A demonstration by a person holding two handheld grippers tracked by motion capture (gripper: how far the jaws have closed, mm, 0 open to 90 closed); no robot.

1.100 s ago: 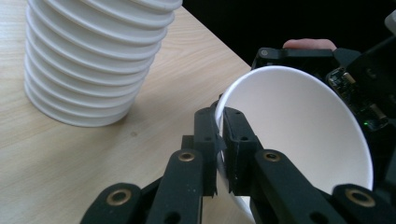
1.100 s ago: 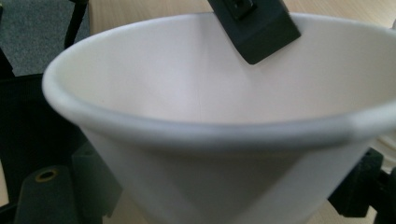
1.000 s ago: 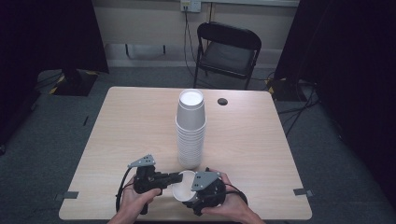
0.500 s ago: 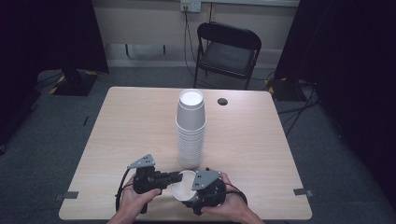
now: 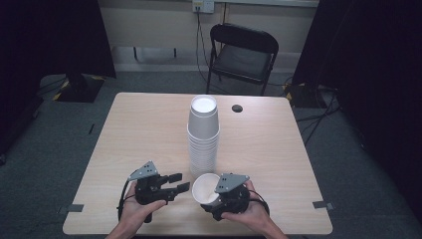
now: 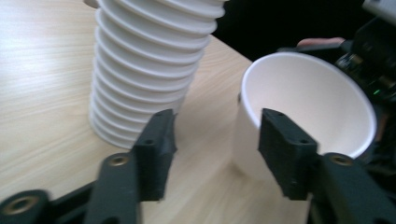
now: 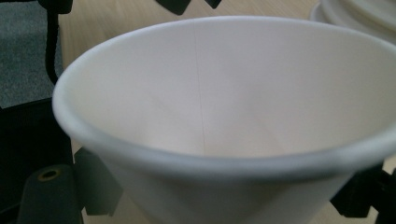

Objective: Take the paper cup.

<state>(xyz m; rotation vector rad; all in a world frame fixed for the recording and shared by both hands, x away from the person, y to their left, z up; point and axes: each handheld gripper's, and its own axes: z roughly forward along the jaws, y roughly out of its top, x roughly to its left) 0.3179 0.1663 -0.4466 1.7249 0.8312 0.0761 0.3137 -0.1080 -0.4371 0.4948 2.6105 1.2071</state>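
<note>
Here, on a pale wood-grain worktop [image 5: 139,129], a tall cup stack [image 5: 203,134] stands mid-surface. Just in front of it, the right gripper [image 5: 211,195] holds a single white cup [image 5: 205,188], fingers clamped on its wall. The left gripper [image 5: 178,182] waits beside the cup, fingers spread wide. Behind the stack, a black folding chair [image 5: 242,52] stands on grey carpet [image 5: 45,149].

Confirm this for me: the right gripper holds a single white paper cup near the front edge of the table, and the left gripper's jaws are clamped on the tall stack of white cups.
Not quite. The right gripper does hold the single white paper cup near the front edge of the light wooden table, but the left gripper is open on nothing. The left gripper view shows its jaws spread, short of the tall stack of white cups.
</note>
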